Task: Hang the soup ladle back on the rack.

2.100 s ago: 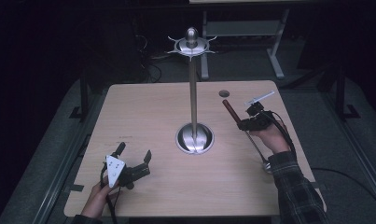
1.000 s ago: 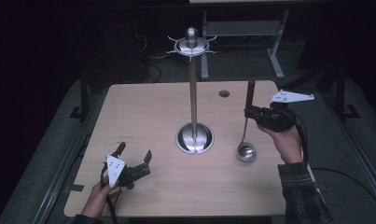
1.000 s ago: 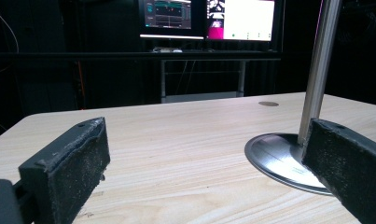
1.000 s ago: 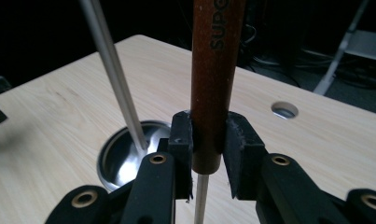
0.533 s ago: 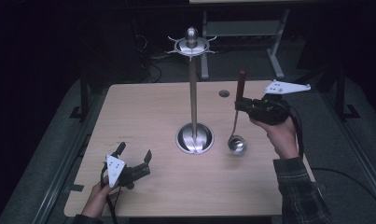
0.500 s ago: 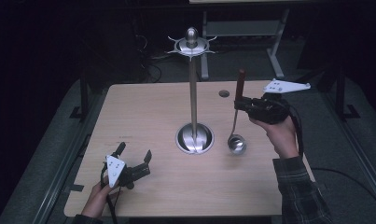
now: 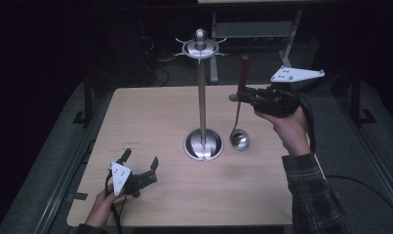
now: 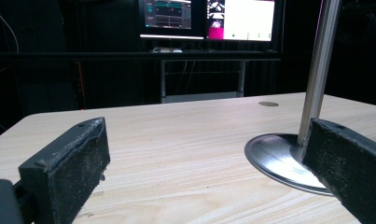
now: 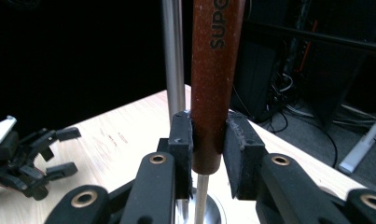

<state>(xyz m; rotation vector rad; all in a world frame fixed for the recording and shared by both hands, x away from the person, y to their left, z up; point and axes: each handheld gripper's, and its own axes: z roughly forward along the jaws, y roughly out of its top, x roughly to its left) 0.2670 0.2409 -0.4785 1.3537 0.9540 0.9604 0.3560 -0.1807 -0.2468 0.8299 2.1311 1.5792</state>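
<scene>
Because its red-brown handle is pinched low down between the jaws of the right gripper (image 7: 239, 97), the one ladle (image 7: 240, 112) hangs upright with its steel bowl clear of the table (image 7: 150, 109), just right of the stand's round base and toward the right edge. That vertical hold probably serves to bring the handle's top up toward the hooked crown of the single utensil stand (image 7: 202, 100), which rises from the middle of the table. Near the front left corner the left gripper (image 7: 138, 170) rests low, jaws spread wide and holding nothing, likely just kept out of the way. One small dark disc (image 8: 268, 103) lies toward the far edge.
</scene>
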